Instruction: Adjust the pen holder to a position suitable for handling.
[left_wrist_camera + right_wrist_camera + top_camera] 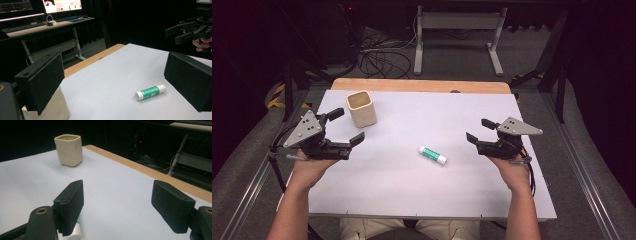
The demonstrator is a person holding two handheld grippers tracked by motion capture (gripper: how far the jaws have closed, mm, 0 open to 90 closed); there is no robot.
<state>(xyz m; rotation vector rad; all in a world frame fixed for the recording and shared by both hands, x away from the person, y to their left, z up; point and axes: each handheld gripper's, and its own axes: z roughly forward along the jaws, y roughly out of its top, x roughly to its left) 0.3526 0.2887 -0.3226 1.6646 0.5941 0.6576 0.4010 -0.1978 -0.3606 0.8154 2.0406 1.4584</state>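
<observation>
The table point(387, 190) is carrying just two things, and both are offering ways to go wrong: the cream square cup point(361, 108) is standing upright at the far left corner area, just beside the left hand-held gripper point(346, 127), so a sideways swing of that hand is likely to knock it over, while the green-and-white glue stick point(433, 154) is lying on its side near the middle, between the two hands, and being round it is apt to roll away if a jaw is nudging it off-centre. The left hand-held gripper is hovering with its jaws spread wide, holding and touching nothing. The right hand-held gripper point(478, 131) is likewise gaping wide and empty, hanging above the table's right side, apart from the glue stick.
</observation>
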